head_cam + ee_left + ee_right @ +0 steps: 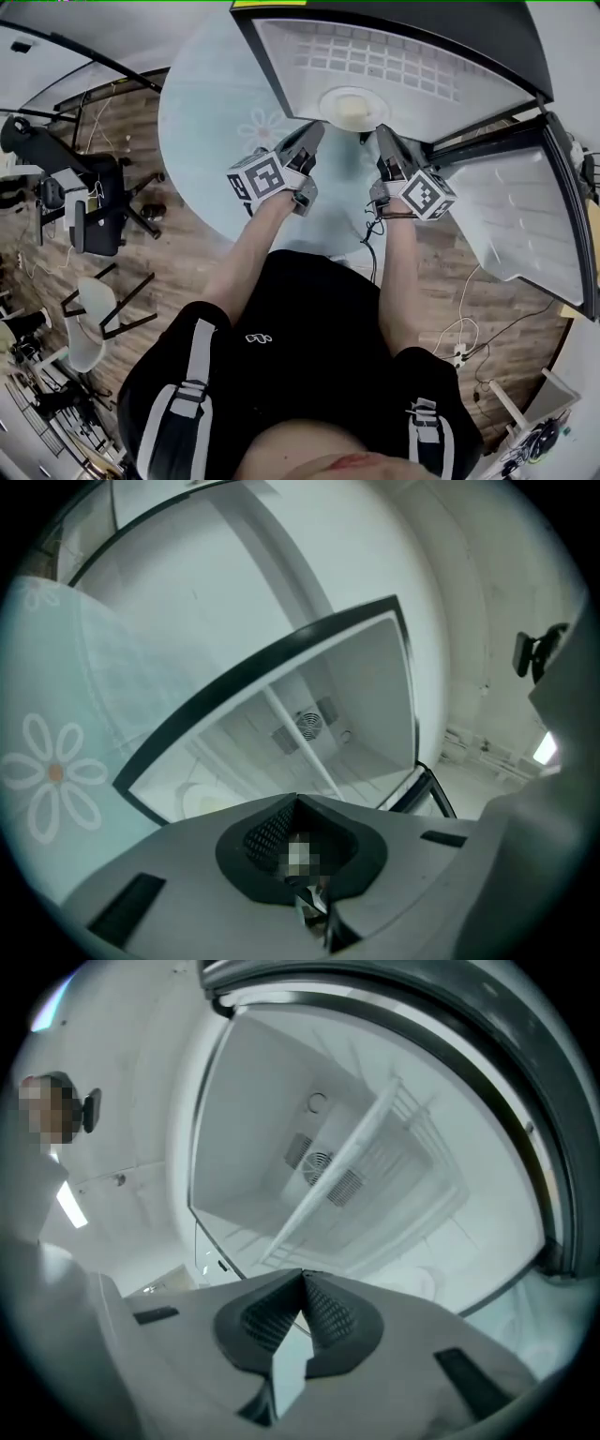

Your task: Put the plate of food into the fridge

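Observation:
A white plate [352,108] with pale food on it lies inside the open fridge [394,56], on its white floor near the front edge. My left gripper [315,131] hovers just outside the fridge at the plate's left, jaws shut with nothing between them. On the plate's right my right gripper [382,133] does the same, shut and holding nothing. In the left gripper view the left gripper [297,801] points at the fridge opening, and the plate [202,801] shows low at the left. Ahead of the right gripper [302,1274] in the right gripper view are a wire shelf [375,1138] and the plate [445,1279].
The fridge door [525,216] stands open at the right. A round pale-blue table [206,122] with flower print lies left of the fridge. An office chair [94,202] and a white chair [89,328] stand on the wood floor at left; cables [459,328] trail at right.

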Tool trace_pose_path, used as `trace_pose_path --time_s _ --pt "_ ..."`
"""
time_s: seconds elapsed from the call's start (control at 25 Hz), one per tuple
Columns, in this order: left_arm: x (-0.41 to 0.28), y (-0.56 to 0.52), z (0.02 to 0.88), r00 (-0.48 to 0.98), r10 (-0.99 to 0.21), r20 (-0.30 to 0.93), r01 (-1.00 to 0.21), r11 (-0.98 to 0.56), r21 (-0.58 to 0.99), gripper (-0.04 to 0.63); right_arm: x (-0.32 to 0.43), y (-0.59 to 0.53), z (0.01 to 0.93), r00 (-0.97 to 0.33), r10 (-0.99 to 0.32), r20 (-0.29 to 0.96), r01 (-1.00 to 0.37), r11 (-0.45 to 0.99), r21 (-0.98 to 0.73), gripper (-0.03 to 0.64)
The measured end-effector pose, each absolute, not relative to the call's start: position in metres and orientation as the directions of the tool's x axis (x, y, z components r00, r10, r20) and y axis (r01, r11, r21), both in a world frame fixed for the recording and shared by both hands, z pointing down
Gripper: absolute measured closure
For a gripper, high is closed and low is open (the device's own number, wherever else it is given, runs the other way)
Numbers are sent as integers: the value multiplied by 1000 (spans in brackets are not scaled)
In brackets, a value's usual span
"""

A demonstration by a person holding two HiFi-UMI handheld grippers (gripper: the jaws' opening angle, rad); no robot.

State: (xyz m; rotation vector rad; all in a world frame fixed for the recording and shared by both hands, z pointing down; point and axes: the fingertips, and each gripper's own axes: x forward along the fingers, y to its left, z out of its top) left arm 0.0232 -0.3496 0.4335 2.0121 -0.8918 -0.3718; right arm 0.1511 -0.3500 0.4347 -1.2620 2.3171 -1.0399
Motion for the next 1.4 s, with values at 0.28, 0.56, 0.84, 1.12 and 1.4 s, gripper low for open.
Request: trace_pose_path --time_s 0.28,0.56,0.84,1.12,1.4 --pt "50 -303 359 723 -690 47 -597 -588 545 594 124 -307 346 -633 -774 5 -693 564 -449 618" --pt "61 -253 296 635 -773 -5 -761 -626 170 594 129 -250 293 -603 -797 -28 -769 591 -244 619" --pt "81 -194 299 602 -797 -46 -793 -604 80 594 140 -201 301 -554 -832 4 -827 550 -116 620" --pt "98 -157 318 606 -796 -15 -790 -603 112 594 153 -163 318 -549 -834 53 -834 543 -94 620" --pt "112 -144 316 608 -794 -12 -787 -604 127 594 163 -150 319 -554 -831 53 -832 549 -81 620"
